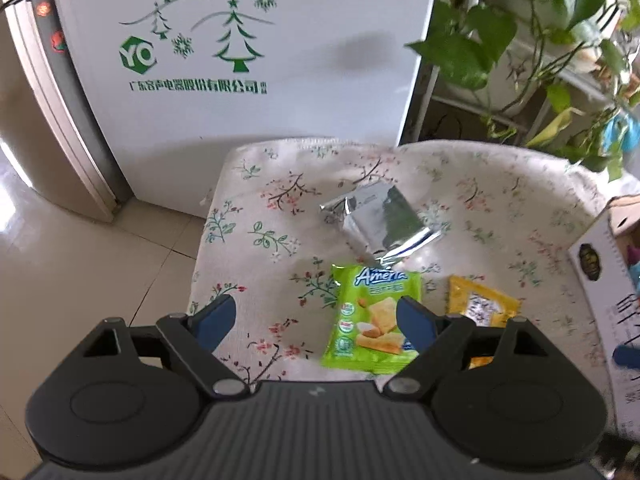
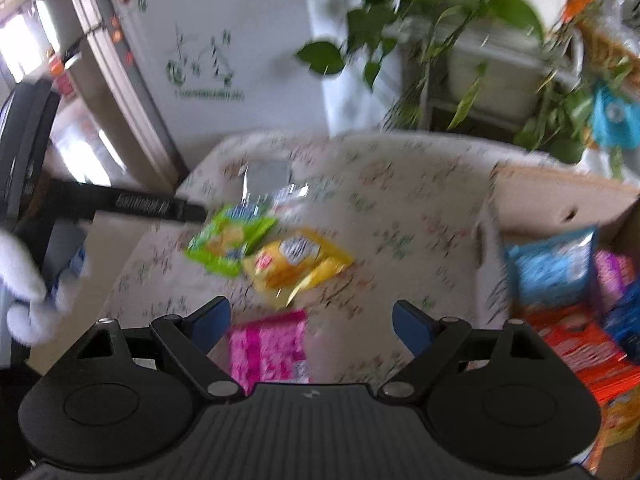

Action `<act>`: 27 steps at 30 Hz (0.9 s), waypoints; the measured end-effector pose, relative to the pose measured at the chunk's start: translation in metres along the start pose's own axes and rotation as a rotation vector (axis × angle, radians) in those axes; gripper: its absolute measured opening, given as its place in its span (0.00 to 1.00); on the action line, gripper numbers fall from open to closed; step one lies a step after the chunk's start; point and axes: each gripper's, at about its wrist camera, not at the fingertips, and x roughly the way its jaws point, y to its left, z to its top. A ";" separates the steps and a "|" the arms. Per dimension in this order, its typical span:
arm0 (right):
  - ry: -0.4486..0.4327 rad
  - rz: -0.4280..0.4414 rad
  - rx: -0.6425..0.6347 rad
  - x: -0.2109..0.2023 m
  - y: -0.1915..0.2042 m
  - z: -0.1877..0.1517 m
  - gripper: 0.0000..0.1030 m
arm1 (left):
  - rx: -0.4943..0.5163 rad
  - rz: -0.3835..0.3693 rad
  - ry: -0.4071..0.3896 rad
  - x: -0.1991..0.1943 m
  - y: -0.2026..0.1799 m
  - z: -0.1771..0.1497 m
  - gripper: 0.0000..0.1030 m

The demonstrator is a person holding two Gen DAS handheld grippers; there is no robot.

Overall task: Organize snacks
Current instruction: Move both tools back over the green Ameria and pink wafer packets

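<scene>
A green snack packet [image 1: 370,318] lies on the floral tablecloth [image 1: 280,208], with a silver foil packet [image 1: 380,220] behind it and a yellow packet [image 1: 480,304] to its right. My left gripper [image 1: 316,322] is open and empty, low over the cloth, its right finger over the green packet's edge. In the blurred right wrist view the green packet [image 2: 230,240], yellow packet [image 2: 296,262], silver packet [image 2: 266,184] and a pink packet [image 2: 268,348] lie on the cloth. My right gripper [image 2: 310,326] is open and empty above the pink packet. A cardboard box [image 2: 560,196] at right holds several snack packets.
A white fridge [image 1: 240,60] stands behind the table. Potted plants [image 1: 520,40] on a rack fill the back right. The box's side [image 1: 608,292] shows at the right edge. The left gripper's body and a white-gloved hand [image 2: 24,280] show at left in the right wrist view.
</scene>
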 end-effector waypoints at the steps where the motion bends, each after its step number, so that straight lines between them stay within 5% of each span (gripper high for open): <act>1: 0.024 0.000 -0.002 0.007 0.003 -0.003 0.89 | 0.007 -0.001 0.005 0.003 -0.001 0.001 0.85; 7: 0.097 -0.021 -0.041 0.027 0.017 -0.018 0.89 | 0.066 -0.045 0.040 0.022 -0.014 0.000 0.85; 18: 0.089 -0.079 -0.078 0.036 0.026 -0.026 0.90 | 0.137 -0.061 0.075 0.052 -0.035 -0.001 0.85; 27: 0.074 -0.126 -0.127 0.046 0.036 -0.032 0.93 | 0.130 -0.064 0.068 0.059 -0.029 -0.005 1.00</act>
